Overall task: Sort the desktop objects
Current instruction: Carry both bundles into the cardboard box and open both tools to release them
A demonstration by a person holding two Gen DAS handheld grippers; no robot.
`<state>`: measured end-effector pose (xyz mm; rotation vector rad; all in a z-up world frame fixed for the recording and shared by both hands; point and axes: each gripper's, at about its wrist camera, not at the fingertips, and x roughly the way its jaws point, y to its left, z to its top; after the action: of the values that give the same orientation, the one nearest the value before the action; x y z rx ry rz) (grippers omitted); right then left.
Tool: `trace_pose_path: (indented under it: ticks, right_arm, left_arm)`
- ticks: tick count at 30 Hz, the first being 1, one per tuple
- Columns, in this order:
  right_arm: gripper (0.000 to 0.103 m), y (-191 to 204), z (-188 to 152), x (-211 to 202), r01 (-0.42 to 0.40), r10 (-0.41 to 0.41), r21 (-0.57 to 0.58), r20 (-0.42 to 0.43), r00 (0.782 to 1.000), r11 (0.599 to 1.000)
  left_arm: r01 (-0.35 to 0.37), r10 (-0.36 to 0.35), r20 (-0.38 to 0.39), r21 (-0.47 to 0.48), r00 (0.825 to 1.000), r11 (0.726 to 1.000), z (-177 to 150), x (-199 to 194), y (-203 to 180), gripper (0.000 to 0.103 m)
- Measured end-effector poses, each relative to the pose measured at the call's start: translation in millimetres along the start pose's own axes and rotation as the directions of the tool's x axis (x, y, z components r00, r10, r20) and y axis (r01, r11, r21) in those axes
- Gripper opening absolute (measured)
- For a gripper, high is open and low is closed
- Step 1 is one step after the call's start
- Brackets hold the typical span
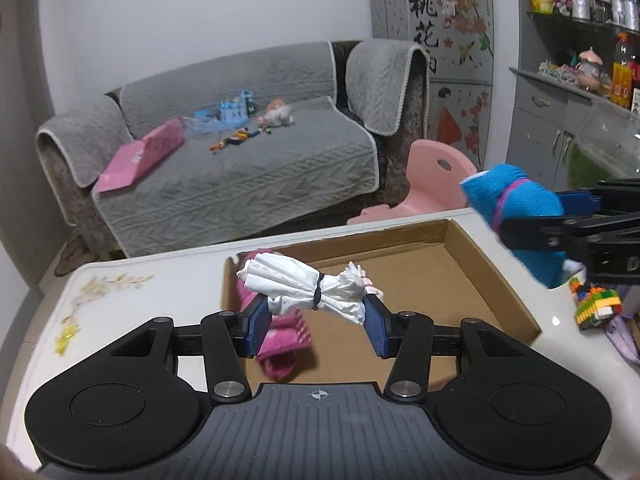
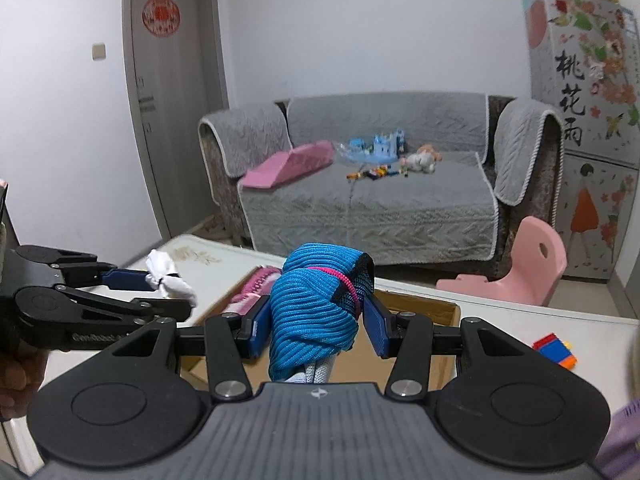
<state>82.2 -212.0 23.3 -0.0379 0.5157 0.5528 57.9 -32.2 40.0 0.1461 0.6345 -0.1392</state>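
Observation:
My left gripper [image 1: 318, 316] is shut on a white rolled cloth bundle [image 1: 308, 290] tied with a black band, held above the left end of an open cardboard box [image 1: 464, 256]. A pink sock bundle [image 1: 280, 332] lies in the box under it. My right gripper [image 2: 316, 320] is shut on a blue knitted sock bundle [image 2: 316, 304] with a pink band, held above the box [image 2: 420, 308]. The blue bundle [image 1: 516, 216] also shows at the right of the left wrist view, the white bundle [image 2: 168, 276] at the left of the right wrist view.
The box sits on a white table [image 1: 120, 304] with a flower print. A colourful brick toy [image 1: 596, 304] lies on the table right of the box, also seen in the right wrist view [image 2: 556, 350]. A pink chair [image 2: 524, 272] and grey sofa [image 2: 360, 200] stand beyond.

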Motion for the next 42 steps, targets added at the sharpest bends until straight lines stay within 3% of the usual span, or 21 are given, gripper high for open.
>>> trace_pose_path:
  ticks: [10, 18, 26, 28, 30, 33, 36, 42]
  right_arm:
    - [0.045, -26, -6, 79, 0.034, -0.031, 0.029, -0.121, 0.992, 0.999]
    - [0.045, -36, -20, 123, 0.085, -0.082, 0.007, -0.223, 0.971, 0.996]
    - [0.046, -39, -27, 140, 0.111, -0.109, -0.009, -0.291, 0.950, 0.994]
    - [0.047, -38, -28, 140, 0.111, -0.109, -0.010, -0.295, 0.949, 0.994]
    - [0.050, -35, -26, 138, 0.112, -0.109, -0.006, -0.286, 0.952, 0.994]
    - [0.062, -32, -20, 128, 0.125, -0.125, -0.015, -0.253, 0.959, 0.992]
    - [0.062, -28, -10, 107, 0.123, -0.125, -0.020, -0.213, 0.969, 0.992]
    - [0.072, -29, -4, 19, 0.096, -0.096, -0.005, -0.088, 0.991, 0.995]
  left_arm:
    - [0.039, -0.041, -0.103, -0.028, 0.994, 0.999, -4, 103, 0, 0.056]
    - [0.057, -0.059, -0.166, -0.016, 0.984, 0.998, -15, 147, -10, 0.056]
    - [0.042, -0.042, -0.183, -0.004, 0.982, 0.999, -21, 161, -14, 0.061]
    - [0.047, -0.046, -0.189, -0.001, 0.981, 0.999, -21, 162, -15, 0.068]
    - [0.052, -0.048, -0.192, 0.014, 0.980, 0.999, -21, 162, -17, 0.084]
    - [0.056, -0.050, -0.196, 0.025, 0.979, 0.998, -21, 159, -20, 0.086]
    - [0.065, -0.063, -0.188, 0.004, 0.980, 0.998, -20, 147, -17, 0.086]
    - [0.088, -0.089, -0.134, -0.016, 0.987, 0.996, -31, 85, 2, 0.087]
